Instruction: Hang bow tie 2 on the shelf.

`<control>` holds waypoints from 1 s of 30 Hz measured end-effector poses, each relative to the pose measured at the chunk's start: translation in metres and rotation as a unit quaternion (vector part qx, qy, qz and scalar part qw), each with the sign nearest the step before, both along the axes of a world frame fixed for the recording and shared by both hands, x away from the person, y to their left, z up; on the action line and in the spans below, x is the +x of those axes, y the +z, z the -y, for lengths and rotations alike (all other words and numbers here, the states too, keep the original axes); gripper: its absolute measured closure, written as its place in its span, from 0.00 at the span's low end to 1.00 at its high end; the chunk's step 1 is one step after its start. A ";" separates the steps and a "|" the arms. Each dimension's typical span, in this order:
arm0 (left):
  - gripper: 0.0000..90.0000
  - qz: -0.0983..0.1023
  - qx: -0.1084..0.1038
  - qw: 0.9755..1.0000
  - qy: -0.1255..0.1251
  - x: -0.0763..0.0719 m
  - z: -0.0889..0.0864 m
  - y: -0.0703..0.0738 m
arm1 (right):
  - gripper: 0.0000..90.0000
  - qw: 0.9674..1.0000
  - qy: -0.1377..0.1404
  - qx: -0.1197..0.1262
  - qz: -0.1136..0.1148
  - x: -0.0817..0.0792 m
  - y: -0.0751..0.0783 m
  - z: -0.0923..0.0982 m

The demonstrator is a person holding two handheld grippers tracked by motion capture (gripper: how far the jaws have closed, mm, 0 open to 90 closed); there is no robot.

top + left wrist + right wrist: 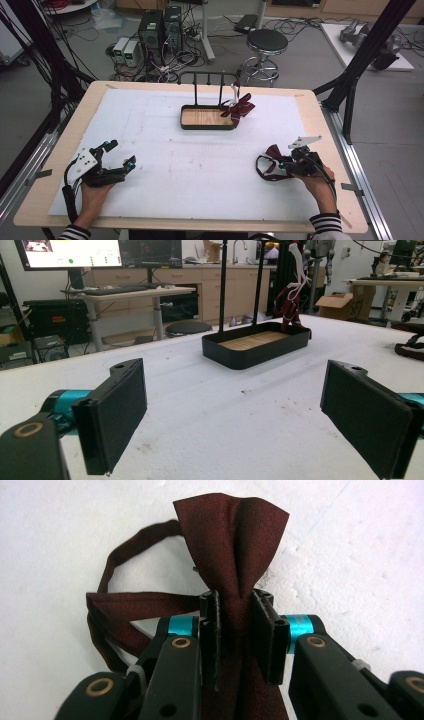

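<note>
High view: the right gripper (286,165), lower right of the frame, has its jaws clenched on a dark red bow tie (270,164) on the table (60,150); the tray (207,118) with its rack lies up and left. The left gripper (119,156), lower left, is farther from the tie.

Left gripper view: jaws spread, nothing between them, tray (255,345) ahead.

Right gripper view: the bow tie (235,545) is pinched at its middle, its wing fanning toward the top and its strap looping left. No readable writing.

Open mat (165,165) lies between both hands; the tray stand (207,117) blocks the far middle.

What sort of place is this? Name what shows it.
Probably a robotics or computing lab: desktop computer towers with tangled cables on the floor, monitors on a workbench behind, and a black-framed recording table.
</note>
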State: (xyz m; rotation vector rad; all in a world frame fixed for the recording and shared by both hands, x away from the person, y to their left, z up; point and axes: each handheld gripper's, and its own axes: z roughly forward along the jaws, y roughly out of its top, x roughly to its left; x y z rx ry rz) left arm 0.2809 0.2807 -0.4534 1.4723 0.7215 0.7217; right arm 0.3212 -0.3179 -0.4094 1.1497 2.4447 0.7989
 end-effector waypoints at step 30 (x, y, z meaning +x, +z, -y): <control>0.13 0.000 0.000 1.000 0.003 0.000 0.000 0.000 | 0.84 0.979 -0.019 0.126 0.157 -0.012 0.031 -0.005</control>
